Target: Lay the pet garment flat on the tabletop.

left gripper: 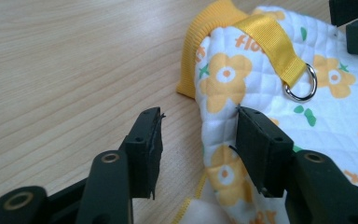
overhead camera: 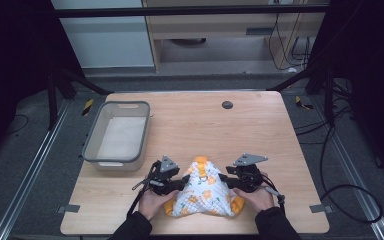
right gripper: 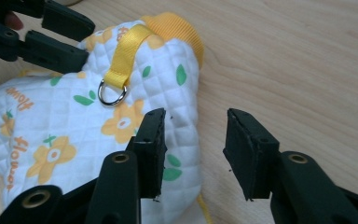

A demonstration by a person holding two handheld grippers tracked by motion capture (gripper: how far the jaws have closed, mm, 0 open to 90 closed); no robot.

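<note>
A: Left tool point(left gripper: 198, 135), state?

B: Jaws partly open, straddling the left edge of the quilted garment point(overhead camera: 203, 192). One jaw lies against the fabric, the other stands over bare bench point(overhead camera: 190, 125) and is clear of it. No squeeze on the cloth yet.

A: Right tool point(right gripper: 193, 140)?

B: Same picture, mirrored. Jaws partly open over the garment's right edge. One jaw rests on the quilted fabric, the other is over bare wood, apart from it. Nothing clamped.

A: Garment position?

B: Flat on the bench near its front edge, between the two tools. White with orange flowers and an orange ribbed collar point(left gripper: 200, 37); a yellow strap with a metal D-ring point(left gripper: 303, 84) lies on top. The grey bin point(overhead camera: 117, 135) sits well apart, at the left.
</note>
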